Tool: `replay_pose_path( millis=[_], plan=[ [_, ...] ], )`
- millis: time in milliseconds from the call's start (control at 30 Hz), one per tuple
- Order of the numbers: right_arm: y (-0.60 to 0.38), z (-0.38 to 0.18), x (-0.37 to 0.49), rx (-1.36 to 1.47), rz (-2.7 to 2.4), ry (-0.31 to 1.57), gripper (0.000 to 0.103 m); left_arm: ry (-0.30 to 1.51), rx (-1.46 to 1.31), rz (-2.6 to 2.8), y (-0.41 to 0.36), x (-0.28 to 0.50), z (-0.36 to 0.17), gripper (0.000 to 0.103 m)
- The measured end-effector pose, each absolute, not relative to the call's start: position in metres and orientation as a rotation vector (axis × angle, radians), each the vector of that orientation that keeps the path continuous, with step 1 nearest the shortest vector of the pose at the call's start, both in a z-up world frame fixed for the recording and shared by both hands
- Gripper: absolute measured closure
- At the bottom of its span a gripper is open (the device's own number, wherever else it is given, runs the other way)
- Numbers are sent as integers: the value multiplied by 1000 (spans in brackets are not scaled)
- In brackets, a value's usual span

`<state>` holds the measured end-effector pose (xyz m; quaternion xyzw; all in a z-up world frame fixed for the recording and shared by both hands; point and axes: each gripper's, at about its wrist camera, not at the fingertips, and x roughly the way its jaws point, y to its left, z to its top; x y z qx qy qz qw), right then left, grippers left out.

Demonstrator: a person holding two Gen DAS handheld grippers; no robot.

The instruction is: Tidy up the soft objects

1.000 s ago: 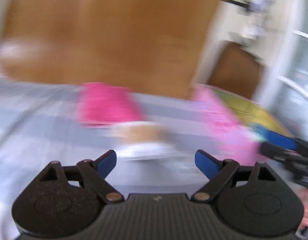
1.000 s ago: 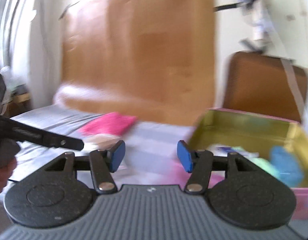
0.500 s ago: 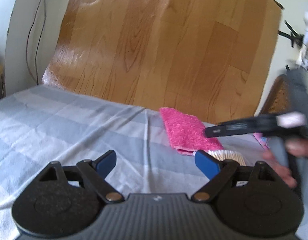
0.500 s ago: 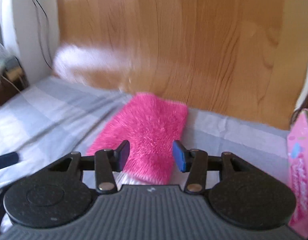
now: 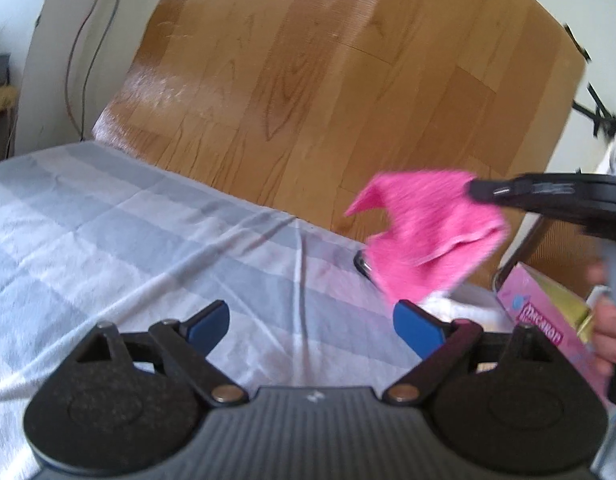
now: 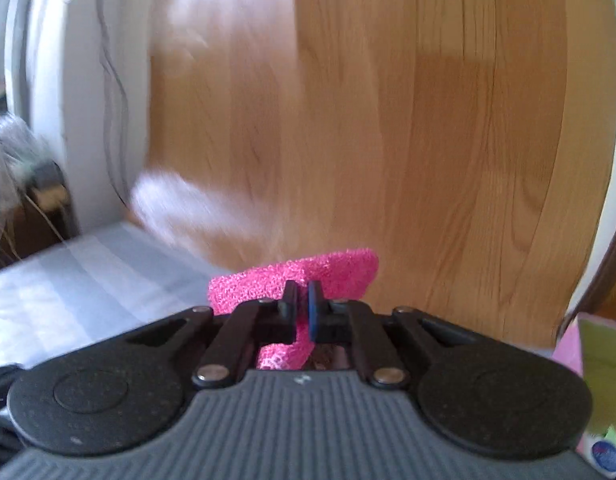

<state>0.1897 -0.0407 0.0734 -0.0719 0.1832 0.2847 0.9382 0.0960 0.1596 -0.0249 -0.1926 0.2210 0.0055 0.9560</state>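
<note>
A fluffy pink cloth (image 5: 423,232) hangs in the air above the striped grey bedsheet (image 5: 148,240), its lower corners dangling. My right gripper (image 6: 302,308) is shut on the pink cloth (image 6: 327,270), and in the left wrist view its black fingers (image 5: 507,192) reach in from the right and pinch the cloth's top edge. My left gripper (image 5: 309,316) hovers low over the sheet to the left of the cloth; its jaws are opening and nothing is between its blue pads.
A pink box (image 5: 543,320) with a yellow-green inside stands at the right, seen also in the right wrist view as the pink box (image 6: 567,344). Something white (image 5: 459,300) lies under the cloth. A wooden board (image 5: 308,80) leans behind the bed. A hand (image 5: 611,336) holds the right gripper.
The right gripper closed on the pink cloth and lifted it off the sheet. The left gripper swung left, then held still over the sheet.
</note>
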Motion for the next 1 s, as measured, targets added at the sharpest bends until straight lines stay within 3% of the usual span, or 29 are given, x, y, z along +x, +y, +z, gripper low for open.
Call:
replay_pose_path(
  millis=[167, 300, 733, 933, 1000],
  plan=[
    [-78, 103, 118, -126, 685, 154, 95, 435, -513, 29, 180, 92, -29, 9],
    [-112, 107, 75, -96, 748, 106, 95, 432, -616, 42, 196, 89, -34, 9],
    [-186, 31, 0, -115, 649, 321, 95, 474, -459, -44, 161, 88, -26, 9],
    [-185, -5, 7, -246, 504, 424, 86, 509, -410, -209, 111, 63, -19, 9],
    [-182, -10, 11, -244, 530, 443, 79, 533, -377, -262, 90, 59, -15, 4]
  ],
)
